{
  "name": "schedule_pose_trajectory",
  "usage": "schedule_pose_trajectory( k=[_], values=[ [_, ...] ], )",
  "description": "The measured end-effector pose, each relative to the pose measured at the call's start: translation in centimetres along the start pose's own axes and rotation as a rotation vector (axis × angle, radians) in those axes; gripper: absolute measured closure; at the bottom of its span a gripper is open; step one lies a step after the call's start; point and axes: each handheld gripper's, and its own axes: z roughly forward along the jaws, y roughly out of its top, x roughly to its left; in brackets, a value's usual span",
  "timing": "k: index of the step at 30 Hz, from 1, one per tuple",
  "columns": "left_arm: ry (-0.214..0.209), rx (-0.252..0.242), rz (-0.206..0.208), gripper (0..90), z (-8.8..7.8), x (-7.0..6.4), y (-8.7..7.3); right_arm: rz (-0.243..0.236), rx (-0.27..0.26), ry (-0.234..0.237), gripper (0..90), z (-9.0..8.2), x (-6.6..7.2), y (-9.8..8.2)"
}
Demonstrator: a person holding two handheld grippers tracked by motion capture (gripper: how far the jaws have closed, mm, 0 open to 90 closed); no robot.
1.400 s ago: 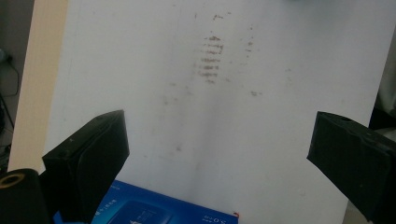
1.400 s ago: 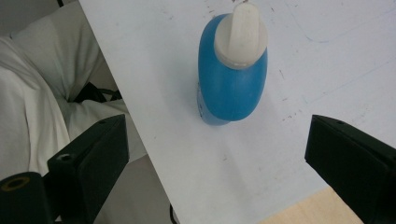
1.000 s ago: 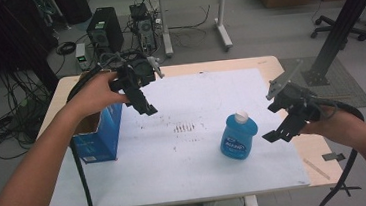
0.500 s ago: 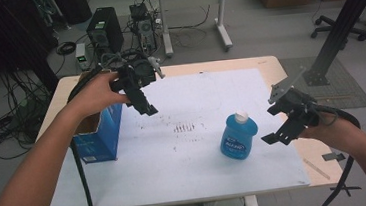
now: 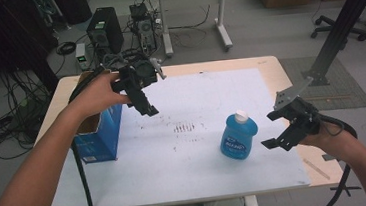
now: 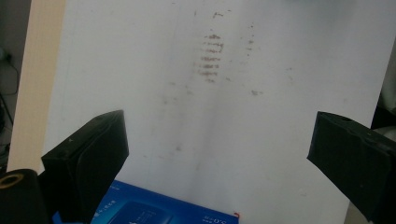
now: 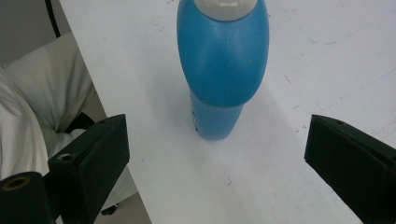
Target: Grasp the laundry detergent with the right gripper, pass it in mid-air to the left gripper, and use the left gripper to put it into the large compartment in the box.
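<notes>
Right gripper [image 5: 278, 129], jaws spread wide and empty, held low over the near right part of the table, just right of a blue bottle [image 5: 238, 137] and apart from it. Seen along those jaws in the right gripper view [image 7: 215, 172]: the bottle [image 7: 222, 60] standing upright ahead between the two black tips, untouched, white cap at the top edge, a light-clothed lap past the table's edge at left.

Left gripper [image 5: 143, 99], jaws likewise wide apart and gripping nothing, raised above the far left of the white sheet [image 5: 206, 101], tips angled down toward the table. Directly below and just left of it, an open blue box [image 5: 98, 135] standing at the sheet's left edge; in the left gripper view [image 6: 217, 158], the box's printed blue face [image 6: 149, 210] at the bottom between the jaws, and a patch of dark smudges [image 6: 210, 56] on the sheet farther on.

Bottle upright near the middle-right of the sheet, well apart from the box. Wooden tabletop [image 5: 268, 68] showing round the sheet; computer tower [image 5: 100, 32] and cables on the floor beyond.
</notes>
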Motion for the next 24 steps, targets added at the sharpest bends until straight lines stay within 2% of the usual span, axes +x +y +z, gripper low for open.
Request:
schedule_pose_trajectory(
  k=[9, 17, 24],
  values=[
    [0.001, -0.001, -0.001, 5.3, 0.0, 0.1, 0.0, 0.008, -0.091, 0.006, 6.5, 0.6, -0.2, -1.2],
    [0.000, 0.002, -0.002, 5.3, 0.1, 0.0, 0.0, 0.013, -0.140, 0.002, 6.3, 1.3, -0.3, -2.2],
    [-0.001, 0.004, 0.000, 5.3, 0.2, 0.0, 0.2, 0.018, -0.231, 0.007, 6.3, 2.0, -0.5, -3.6]
  ],
)
